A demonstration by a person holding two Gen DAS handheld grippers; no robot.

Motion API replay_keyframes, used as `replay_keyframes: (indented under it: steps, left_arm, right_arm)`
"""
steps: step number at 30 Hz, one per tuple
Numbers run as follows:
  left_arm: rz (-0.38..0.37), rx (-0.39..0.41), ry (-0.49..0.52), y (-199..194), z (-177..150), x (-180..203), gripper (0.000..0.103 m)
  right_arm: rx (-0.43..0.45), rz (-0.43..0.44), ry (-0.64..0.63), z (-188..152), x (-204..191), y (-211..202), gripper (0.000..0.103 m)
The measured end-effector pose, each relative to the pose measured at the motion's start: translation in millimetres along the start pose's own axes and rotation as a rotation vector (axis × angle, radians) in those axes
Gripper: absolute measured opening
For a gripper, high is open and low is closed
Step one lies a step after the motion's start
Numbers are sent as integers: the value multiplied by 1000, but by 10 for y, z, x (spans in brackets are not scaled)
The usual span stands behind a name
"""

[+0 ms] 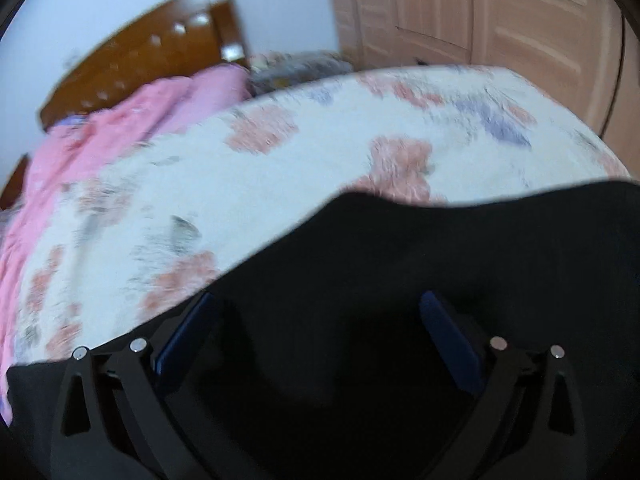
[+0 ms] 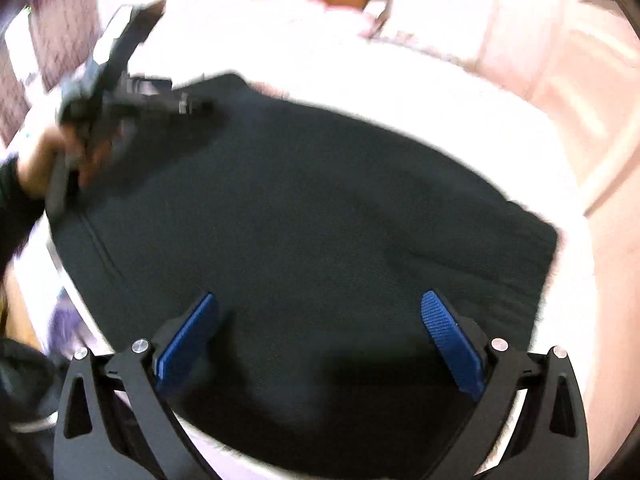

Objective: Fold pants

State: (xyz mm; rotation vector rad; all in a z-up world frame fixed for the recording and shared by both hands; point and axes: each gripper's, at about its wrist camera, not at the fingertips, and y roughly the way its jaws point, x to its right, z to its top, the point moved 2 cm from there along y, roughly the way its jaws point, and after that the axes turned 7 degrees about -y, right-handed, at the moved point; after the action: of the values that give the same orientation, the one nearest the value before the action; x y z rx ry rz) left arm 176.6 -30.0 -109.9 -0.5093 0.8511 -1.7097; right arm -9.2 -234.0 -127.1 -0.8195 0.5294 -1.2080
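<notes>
Both grippers — left gripper and right gripper — hang wide-jawed, gripping nothing, over black pants on the floral bedspread; my blurred approach risks bunching 2 layers.

Home bedroom: bed, wooden headboard, wardrobe.

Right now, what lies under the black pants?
The black fabric pants lie spread on a white floral-print bed cover, visible around their edges. Whatever sits directly beneath the cloth is covered.
</notes>
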Motion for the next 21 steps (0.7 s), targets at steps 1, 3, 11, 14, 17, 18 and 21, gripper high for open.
replay_keyframes:
  steps: [1,3,11,14,17,18,21]
  left_arm:
    - [-44,33,-9,-130,25,55,101]
    - [-106,54,21,-265,77,268,101]
    - [-122,-15,156,160,30,973,102]
    - [-164,-39,78,240,66,832,102]
    - [-162,-37,81,270,60,834,102]
    - [-151,-29,90,280,58,839,102]
    - [-136,-18,102,264,39,861,102]
  right_arm:
    - [21,11,40,-45,54,-106,98]
    - [2,0,61,-104,111,-115,98]
    - [-104,-14,35,-492,349,184,99]
    - [-90,1,91,-612,447,173,99]
    - [-82,-22,93,-630,435,123,99]
    - [-89,-29,95,-618,405,96,99]
    - [-65,-66,137,-478,388,-61,99]
